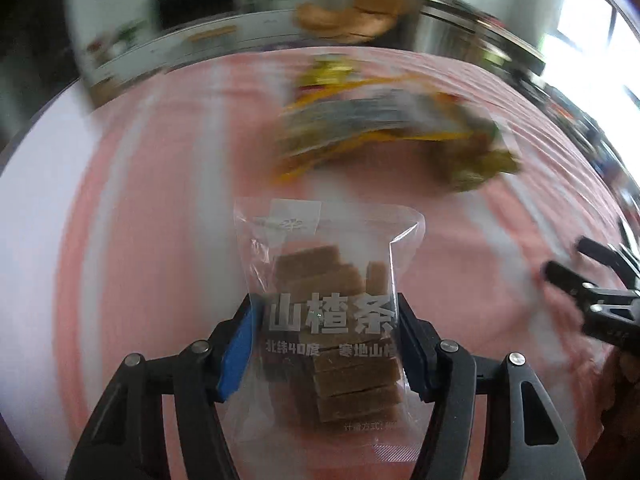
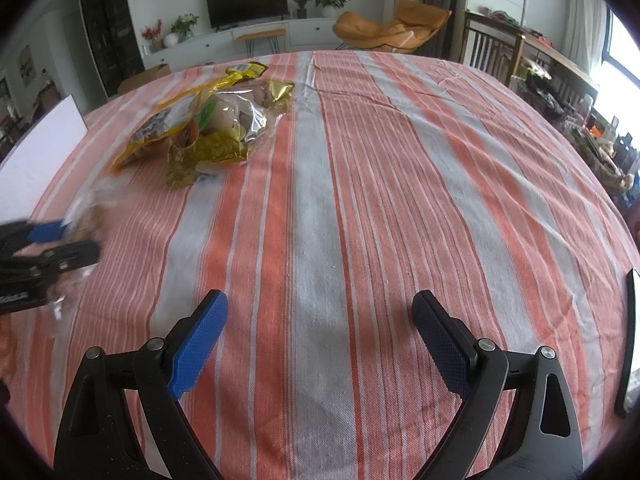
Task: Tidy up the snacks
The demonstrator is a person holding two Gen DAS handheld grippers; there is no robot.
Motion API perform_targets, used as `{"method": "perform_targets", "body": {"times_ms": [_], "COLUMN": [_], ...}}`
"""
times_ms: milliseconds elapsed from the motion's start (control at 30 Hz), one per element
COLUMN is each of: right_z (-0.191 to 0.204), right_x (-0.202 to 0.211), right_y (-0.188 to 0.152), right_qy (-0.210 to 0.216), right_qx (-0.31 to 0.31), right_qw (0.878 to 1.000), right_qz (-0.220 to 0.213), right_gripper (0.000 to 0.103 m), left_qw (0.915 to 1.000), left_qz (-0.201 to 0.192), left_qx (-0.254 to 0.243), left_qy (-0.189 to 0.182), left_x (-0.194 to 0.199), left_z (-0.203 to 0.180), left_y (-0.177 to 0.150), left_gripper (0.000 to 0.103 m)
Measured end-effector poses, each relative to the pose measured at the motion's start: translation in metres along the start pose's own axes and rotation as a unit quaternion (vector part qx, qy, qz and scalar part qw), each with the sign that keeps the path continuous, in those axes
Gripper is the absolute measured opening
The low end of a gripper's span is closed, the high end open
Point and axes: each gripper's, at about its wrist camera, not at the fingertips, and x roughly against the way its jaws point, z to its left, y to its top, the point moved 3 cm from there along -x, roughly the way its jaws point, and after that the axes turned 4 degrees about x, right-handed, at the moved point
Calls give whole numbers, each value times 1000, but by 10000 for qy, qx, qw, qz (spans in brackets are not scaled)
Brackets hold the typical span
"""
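Note:
My left gripper [image 1: 326,332] is shut on a clear bag of brown hawthorn strips [image 1: 332,288] and holds it above the striped tablecloth [image 1: 140,200]. The left wrist view is motion-blurred. A pile of snack bags [image 1: 380,128] in yellow, gold and clear wrappers lies beyond it. In the right wrist view the pile [image 2: 208,120] lies far left on the cloth. My right gripper [image 2: 320,320] is open and empty over the cloth. The left gripper with its bag [image 2: 52,240] shows blurred at the left edge. The right gripper [image 1: 580,276] shows at the right edge of the left view.
The table is covered with an orange, white and grey striped cloth [image 2: 360,200]. A white board [image 2: 36,152] stands at the table's left edge. A dark flat object [image 2: 628,340] lies at the right edge. Chairs, a TV and plants stand behind.

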Motion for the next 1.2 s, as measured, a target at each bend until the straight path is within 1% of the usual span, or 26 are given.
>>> {"method": "perform_targets", "body": {"times_ms": [67,133,167,200,267,300,367,400,433,467,500,533,567,1200], "right_z": [0,0,0,0,0,0,0,0,0,0,-1,0,0,-3], "right_x": [0,0,0,0,0,0,0,0,0,0,0,0,0,1], "right_y": [0,0,0,0,0,0,0,0,0,0,0,0,0,-1], "right_qy": [-3,-6,-8,-8,-7,-7,-5,-4,-6,-7,-6,-5,-6,31], "right_qx": [2,3,4,4,2,3,0,0,1,1,1,0,1,-17], "right_qw": [10000,10000,10000,10000,10000,10000,10000,10000,10000,10000,10000,10000,10000,10000], "right_qz": [2,3,3,3,3,3,2,2,3,3,3,2,2,-10], "right_gripper": [95,95,95,95,95,95,95,95,95,95,95,95,95,96], "left_qw": [9985,9955,9932,9917,9898,9899,9908,9909,9905,9905,9911,9920,9924,9923], "left_qz": [-32,-59,-72,-92,-191,-233,-291,-358,-460,-464,-441,-406,-378,-370], "left_qx": [423,781,1003,1124,1239,1208,979,877,876,891,882,827,774,803], "left_qy": [334,526,578,616,673,704,890,958,959,943,895,859,880,867], "left_x": [6,9,10,10,10,9,6,6,7,7,7,4,4,2], "left_z": [29,52,66,73,85,87,83,81,80,81,82,81,80,81], "left_y": [-6,-7,-8,-7,-8,-9,-13,-15,-18,-19,-19,-18,-18,-15], "left_gripper": [63,65,68,70,78,80,90,92,93,94,97,101,103,103]}}
